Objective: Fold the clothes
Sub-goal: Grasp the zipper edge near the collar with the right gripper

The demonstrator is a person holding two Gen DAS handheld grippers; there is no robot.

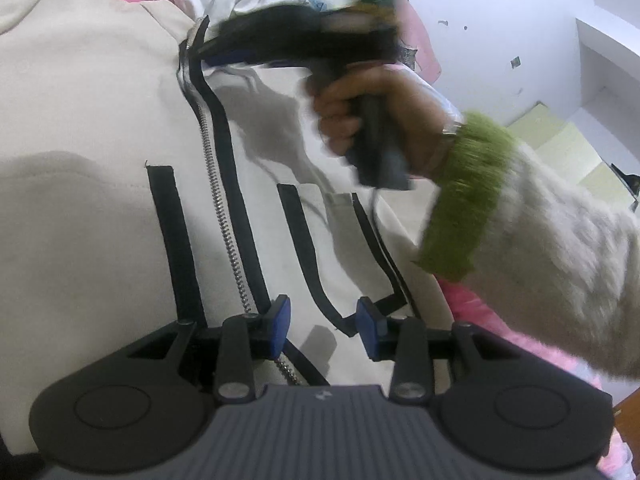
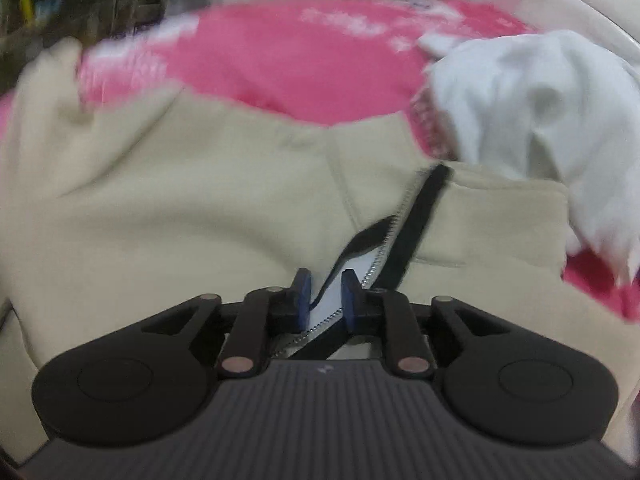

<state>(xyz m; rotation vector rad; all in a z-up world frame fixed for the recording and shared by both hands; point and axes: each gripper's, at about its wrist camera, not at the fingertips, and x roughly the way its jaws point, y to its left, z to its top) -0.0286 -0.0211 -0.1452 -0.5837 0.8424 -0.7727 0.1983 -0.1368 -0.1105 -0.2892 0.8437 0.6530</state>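
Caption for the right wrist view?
Right claw, open, straddles the zipper edge of a beige hoodie lying on a pink blanket.

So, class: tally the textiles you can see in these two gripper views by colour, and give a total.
Beige: 1, the zip-up hoodie
White: 1, the crumpled white garment
Pink: 1, the pink fabric underneath
Total: 3

Left wrist camera looks down, close, over its own fingers along the zip-front cream jacket [image 1: 100, 220], catching the right gripper [image 1: 208, 46] crossing above. Right wrist camera faces the same jacket's collar, closer, with the white garment [image 2: 532, 108] visible in both.
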